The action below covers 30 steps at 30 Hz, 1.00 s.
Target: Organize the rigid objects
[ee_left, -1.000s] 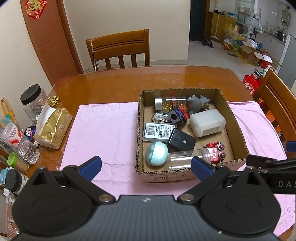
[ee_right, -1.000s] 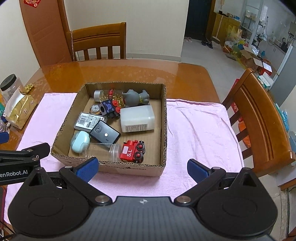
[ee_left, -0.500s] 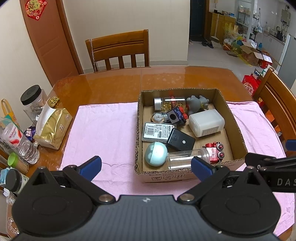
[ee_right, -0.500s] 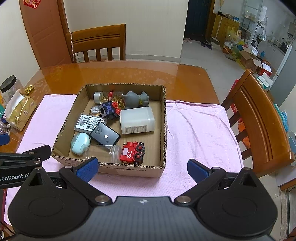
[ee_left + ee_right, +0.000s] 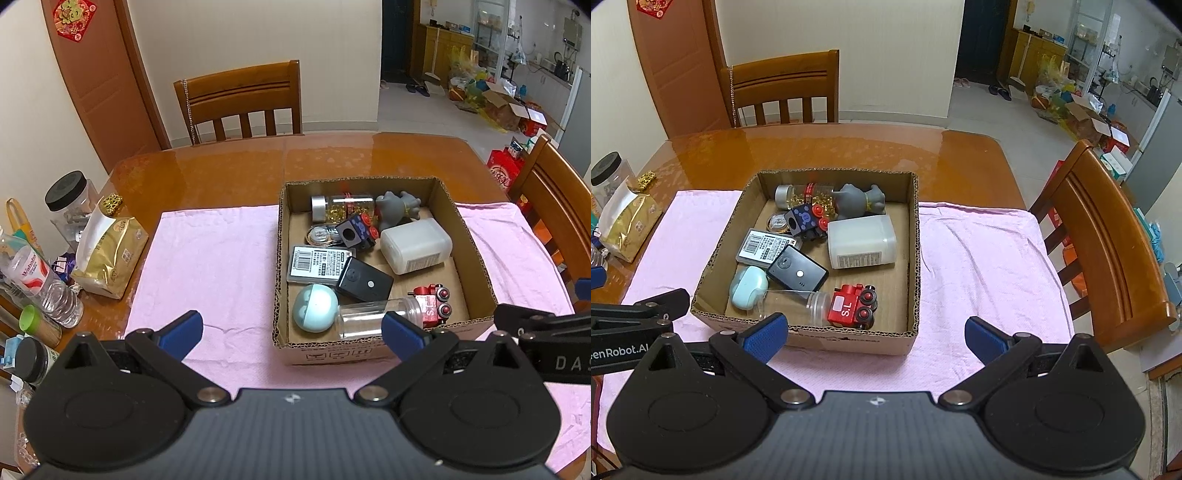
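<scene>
An open cardboard box (image 5: 476, 258) (image 5: 914, 236) sits on a pink cloth (image 5: 214, 266) (image 5: 982, 258). It holds several rigid objects: a red toy train (image 5: 851, 306) (image 5: 432, 304), a clear jar lying on its side (image 5: 373, 317), a mint case (image 5: 316, 308), a black remote (image 5: 797, 272), a white bottle (image 5: 862, 242), a grey animal figure (image 5: 860, 201), a barcode case (image 5: 319, 263). My left gripper (image 5: 291, 332) is open and empty, held above the box's near left side. My right gripper (image 5: 875, 334) is open and empty, above the box's near wall.
A gold bag (image 5: 110, 251), a black-lidded jar (image 5: 70, 199), a water bottle (image 5: 40, 284) and small containers crowd the table's left edge. Wooden chairs stand at the far side (image 5: 240, 99) and the right (image 5: 1108, 240).
Both grippers have drifted very slightly; the box looks a touch nearer in the right wrist view. Nothing taken or released.
</scene>
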Tool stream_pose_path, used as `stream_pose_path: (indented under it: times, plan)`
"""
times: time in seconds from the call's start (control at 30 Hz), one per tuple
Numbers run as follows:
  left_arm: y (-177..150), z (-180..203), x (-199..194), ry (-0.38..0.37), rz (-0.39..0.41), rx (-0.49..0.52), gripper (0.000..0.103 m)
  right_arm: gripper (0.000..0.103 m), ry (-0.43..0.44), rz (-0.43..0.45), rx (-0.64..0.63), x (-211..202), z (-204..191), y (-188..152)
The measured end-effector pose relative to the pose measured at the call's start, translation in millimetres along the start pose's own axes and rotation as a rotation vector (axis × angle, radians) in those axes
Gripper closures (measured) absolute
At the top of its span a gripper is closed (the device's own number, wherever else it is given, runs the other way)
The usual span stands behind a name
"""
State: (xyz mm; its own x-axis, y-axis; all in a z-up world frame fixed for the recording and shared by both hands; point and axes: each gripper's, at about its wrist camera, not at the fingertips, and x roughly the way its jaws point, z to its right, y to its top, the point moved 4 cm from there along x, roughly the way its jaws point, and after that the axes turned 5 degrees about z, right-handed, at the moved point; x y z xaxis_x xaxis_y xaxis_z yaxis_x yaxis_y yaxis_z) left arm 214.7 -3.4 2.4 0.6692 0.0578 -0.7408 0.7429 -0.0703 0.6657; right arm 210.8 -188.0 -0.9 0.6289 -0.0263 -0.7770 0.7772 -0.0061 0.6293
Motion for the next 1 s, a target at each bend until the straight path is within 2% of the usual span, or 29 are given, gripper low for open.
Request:
stream_pose_path:
  times: [1.0]
  plan:
    - [-0.5,4.9,-5.3,0.006,0.004,0.002,0.001,0.0,0.004,0.014,-0.007,-4.4,3.1,-2.1]
